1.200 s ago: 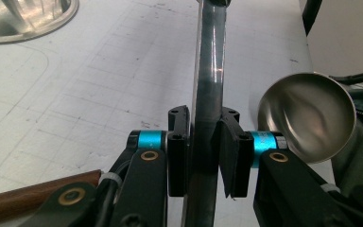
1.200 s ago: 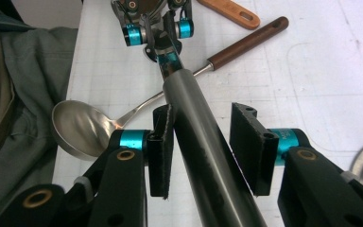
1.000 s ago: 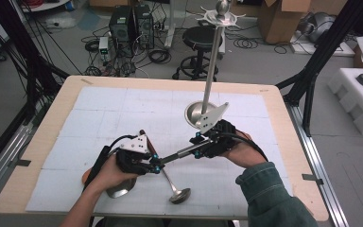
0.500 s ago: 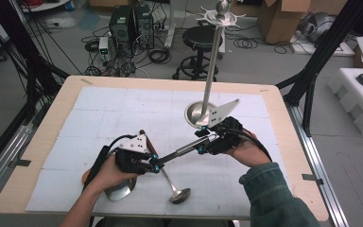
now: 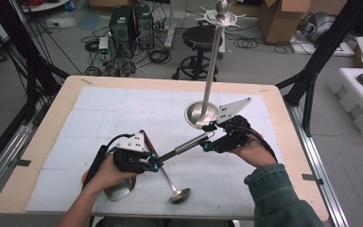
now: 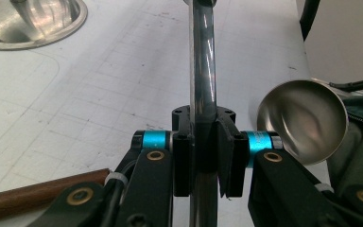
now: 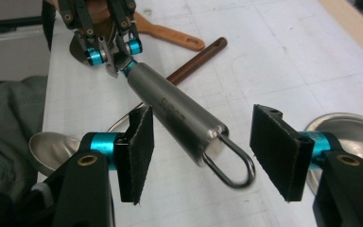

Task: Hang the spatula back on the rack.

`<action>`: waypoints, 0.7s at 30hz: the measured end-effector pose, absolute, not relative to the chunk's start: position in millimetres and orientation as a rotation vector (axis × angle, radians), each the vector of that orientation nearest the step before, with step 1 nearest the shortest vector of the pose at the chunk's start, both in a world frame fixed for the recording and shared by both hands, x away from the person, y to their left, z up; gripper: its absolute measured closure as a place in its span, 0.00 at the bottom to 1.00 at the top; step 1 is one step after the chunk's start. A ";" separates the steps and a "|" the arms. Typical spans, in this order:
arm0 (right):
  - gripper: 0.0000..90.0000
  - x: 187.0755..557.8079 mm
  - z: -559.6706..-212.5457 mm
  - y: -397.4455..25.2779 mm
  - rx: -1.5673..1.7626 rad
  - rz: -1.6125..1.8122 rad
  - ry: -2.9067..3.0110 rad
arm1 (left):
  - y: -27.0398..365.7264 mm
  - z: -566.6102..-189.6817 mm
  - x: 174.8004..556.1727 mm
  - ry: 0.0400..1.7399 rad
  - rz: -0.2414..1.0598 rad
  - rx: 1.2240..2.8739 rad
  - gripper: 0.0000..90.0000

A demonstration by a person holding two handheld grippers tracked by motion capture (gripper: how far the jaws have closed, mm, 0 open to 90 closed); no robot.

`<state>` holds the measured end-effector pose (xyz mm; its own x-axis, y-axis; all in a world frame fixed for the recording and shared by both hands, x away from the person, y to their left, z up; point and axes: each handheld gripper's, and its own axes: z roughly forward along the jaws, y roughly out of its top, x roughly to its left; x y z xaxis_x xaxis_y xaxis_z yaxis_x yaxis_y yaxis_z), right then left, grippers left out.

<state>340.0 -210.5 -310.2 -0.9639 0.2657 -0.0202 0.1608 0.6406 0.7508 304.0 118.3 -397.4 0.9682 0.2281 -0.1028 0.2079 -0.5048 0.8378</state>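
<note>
A steel utensil with a thick tubular handle and a hang loop is held above the mat. My left gripper is shut on its thin shaft; in the left gripper view both jaws press against it. My right gripper is open, its pads standing either side of the handle's loop end without touching. The right gripper view has my left gripper farther off, clamped on the shaft. The utensil's head is hidden under the left hand.
A ladle with a dark wooden handle lies on the white mat below. A second, lighter wooden handle lies near the left hand. A tall steel stand with a dish base rises just behind my right gripper.
My right gripper has shifted slightly right and back, toward the handle's loop end. The left gripper and the utensil have stayed almost still.
</note>
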 end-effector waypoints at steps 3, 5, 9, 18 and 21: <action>0.42 339.6 -309.8 -216.3 0.388 1.270 2.709 | 118.9 -397.0 304.0 0.306 0.028 2.114 0.87; 0.41 339.5 -310.8 -220.1 0.412 1.282 2.704 | 119.0 -396.8 303.9 0.306 0.028 2.113 0.87; 0.40 339.1 -313.6 -225.7 0.441 1.282 2.703 | 119.4 -396.5 303.9 0.311 0.026 2.104 0.87; 0.37 338.5 -318.8 -227.5 0.470 1.314 2.694 | 124.1 -391.1 305.3 0.328 0.035 2.077 0.88; 0.37 338.6 -319.8 -223.9 0.468 1.321 2.692 | 125.8 -385.8 305.6 0.324 0.046 2.070 0.89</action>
<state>338.6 -223.9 -319.8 -0.9469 0.3191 0.0390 0.2261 0.5747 0.7865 305.6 125.8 -385.8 0.9635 0.2478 -0.1012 0.2101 -0.4657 0.8597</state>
